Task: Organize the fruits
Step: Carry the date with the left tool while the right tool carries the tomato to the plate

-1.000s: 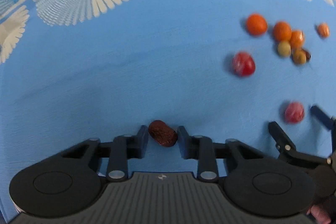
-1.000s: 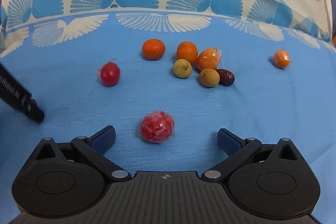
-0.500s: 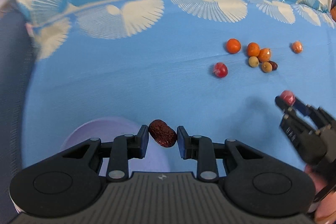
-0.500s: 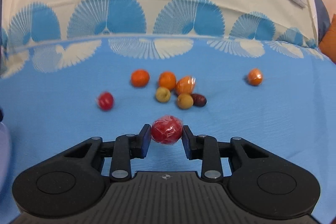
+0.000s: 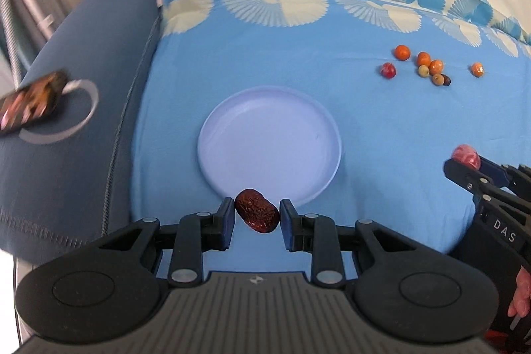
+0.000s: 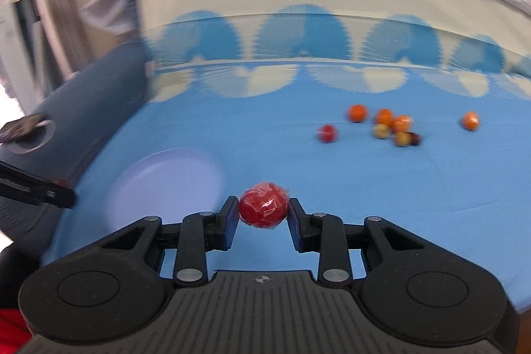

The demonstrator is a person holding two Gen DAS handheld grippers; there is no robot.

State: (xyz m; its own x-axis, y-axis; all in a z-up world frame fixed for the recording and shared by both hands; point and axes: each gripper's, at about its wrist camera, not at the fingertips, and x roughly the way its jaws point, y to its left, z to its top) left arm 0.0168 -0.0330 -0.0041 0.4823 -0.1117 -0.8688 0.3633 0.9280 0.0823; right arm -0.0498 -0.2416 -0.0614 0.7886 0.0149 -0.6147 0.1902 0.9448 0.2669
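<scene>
- Looks like a home living room to me
- Blue fan-print cloth [image 5: 298, 62] is spread over a dark blue sofa [image 5: 83, 128], with the padded armrest [image 5: 99, 32] showing
- Curtains [image 6: 39, 32] at left

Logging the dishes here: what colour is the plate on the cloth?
Pale lavender plate, plain, clearest in the left wrist view.

Free room and obstacles. The plate [image 5: 268, 145] lies bare on the blue cloth [image 5: 381, 128], open from above. Broad clear cloth separates it from the cluster of small fruits [image 5: 428, 68] far to the right. The right gripper [image 5: 464, 160], carrying a wrapped red fruit [image 6: 263, 209], stands at the plate's right, well apart from it. The dark cushion [image 5: 83, 121] borders the cloth on the left, bearing a ring [image 5: 71, 118] and a blurred dark object [image 5: 31, 103].
</scene>
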